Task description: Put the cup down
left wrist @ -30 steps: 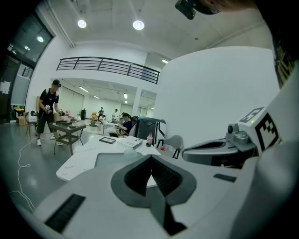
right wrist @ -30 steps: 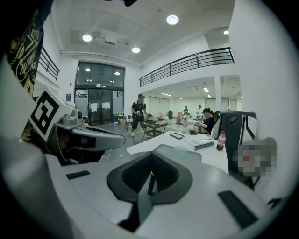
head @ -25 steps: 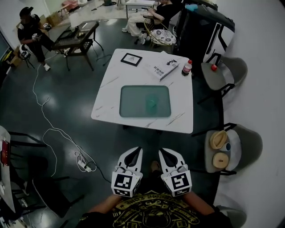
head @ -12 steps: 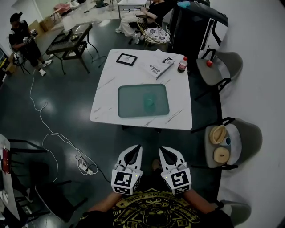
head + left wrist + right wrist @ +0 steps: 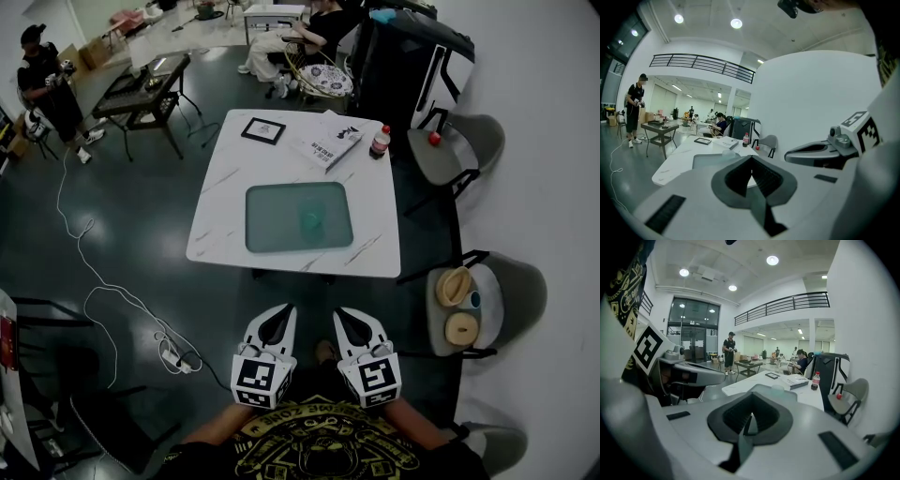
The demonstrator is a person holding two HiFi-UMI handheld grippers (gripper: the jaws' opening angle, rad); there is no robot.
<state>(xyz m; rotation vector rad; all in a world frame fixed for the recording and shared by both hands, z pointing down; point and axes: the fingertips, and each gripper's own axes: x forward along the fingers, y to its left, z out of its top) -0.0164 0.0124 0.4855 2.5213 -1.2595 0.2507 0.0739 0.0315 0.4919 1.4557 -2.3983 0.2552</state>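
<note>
1. Cup (image 5: pixel 312 222): sits inside the green tray (image 5: pixel 267 195) at the centre of the table (image 5: pixel 225 178), at 12 o'clock from the person and well apart from both tools. It appears to be set down already, so the sound course is to hold back from the table and not jostle the tray.
2. Left gripper (image 5: pixel 279 317): jaws pressed together with nothing between them, held low against the body, pointing to 12 o'clock.
3. Right gripper (image 5: pixel 349 319): likewise closed and empty, just beside the left one, at its 3 o'clock.

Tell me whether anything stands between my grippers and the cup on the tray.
Nothing visible does: only floor and bare tabletop lie between the left gripper, the right gripper and the cup on its tray.
</note>
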